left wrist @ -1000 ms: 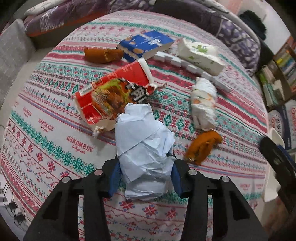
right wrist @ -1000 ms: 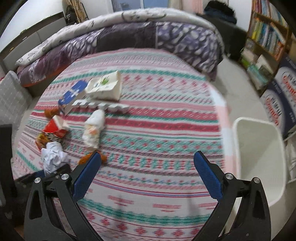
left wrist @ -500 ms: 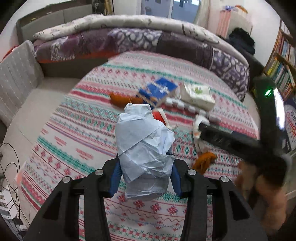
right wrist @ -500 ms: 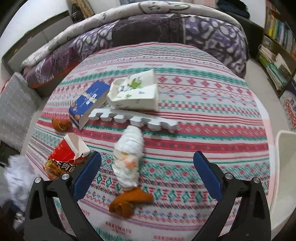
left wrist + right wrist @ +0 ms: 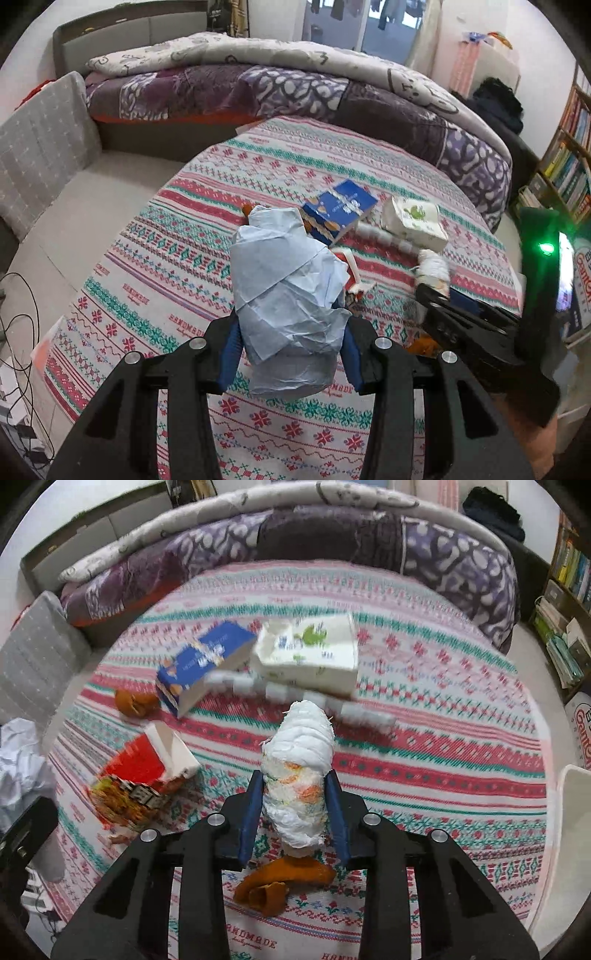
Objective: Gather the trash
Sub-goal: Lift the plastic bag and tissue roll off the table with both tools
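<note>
My left gripper (image 5: 290,354) is shut on a crumpled pale-blue paper ball (image 5: 288,288), held above the patterned tablecloth (image 5: 177,280). The right gripper (image 5: 295,812) has its jaws closing on a white, orange-stained tissue wad (image 5: 299,775), and both blue pads touch its sides. That wad (image 5: 432,266) and the right gripper (image 5: 443,306) also show at the right of the left wrist view. An orange peel (image 5: 280,882) lies just under the right gripper. Another peel (image 5: 135,703) and a torn red snack carton (image 5: 147,771) lie on the cloth to the left.
A blue biscuit box (image 5: 203,664), a white tissue pack (image 5: 310,653) and a white foam strip (image 5: 365,716) lie farther back on the cloth. A white bin (image 5: 572,812) stands at the table's right edge. A bed with a purple quilt (image 5: 295,85) lies behind; bookshelves (image 5: 569,173) stand at right.
The right gripper moved left over the tissue wad and went from wide open to closed around it. The left gripper rose and tilted up with the paper ball still in it.
</note>
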The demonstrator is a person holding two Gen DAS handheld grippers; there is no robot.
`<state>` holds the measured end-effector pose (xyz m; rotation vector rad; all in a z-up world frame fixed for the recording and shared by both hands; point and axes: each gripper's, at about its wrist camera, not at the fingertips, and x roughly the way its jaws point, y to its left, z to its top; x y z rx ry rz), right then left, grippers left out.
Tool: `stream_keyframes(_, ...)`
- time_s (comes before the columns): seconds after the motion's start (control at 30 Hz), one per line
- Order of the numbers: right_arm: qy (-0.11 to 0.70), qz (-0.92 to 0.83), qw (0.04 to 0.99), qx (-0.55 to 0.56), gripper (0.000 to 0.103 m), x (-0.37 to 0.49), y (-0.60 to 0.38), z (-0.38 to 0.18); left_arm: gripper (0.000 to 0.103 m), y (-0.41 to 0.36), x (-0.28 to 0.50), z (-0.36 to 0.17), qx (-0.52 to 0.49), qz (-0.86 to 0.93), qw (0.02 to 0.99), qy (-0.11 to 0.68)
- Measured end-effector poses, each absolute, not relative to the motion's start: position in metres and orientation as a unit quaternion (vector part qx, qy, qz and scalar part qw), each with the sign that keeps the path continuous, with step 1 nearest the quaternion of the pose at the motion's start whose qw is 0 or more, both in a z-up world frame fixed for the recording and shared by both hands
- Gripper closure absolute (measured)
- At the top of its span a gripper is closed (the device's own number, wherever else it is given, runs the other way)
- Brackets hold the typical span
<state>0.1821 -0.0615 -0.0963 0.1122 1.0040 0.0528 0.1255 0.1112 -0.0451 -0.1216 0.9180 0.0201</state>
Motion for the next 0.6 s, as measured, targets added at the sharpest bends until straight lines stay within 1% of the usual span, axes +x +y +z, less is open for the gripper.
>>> stream_keyframes(0.33, 0.371, 0.007, 0.928, 0.034, 0.071, 0.148, -0.067, -0.037, 0.058, 0.099, 0.119, -0.010, -0.037, 0.039, 0.932, 0.358)
stream_keyframes(0.6, 0.312, -0.029, 0.949, 0.023, 0.071, 0.122, -0.079, -0.010, 0.058, 0.077, 0.113, 0.006, -0.013, 0.040, 0.950, 0.310)
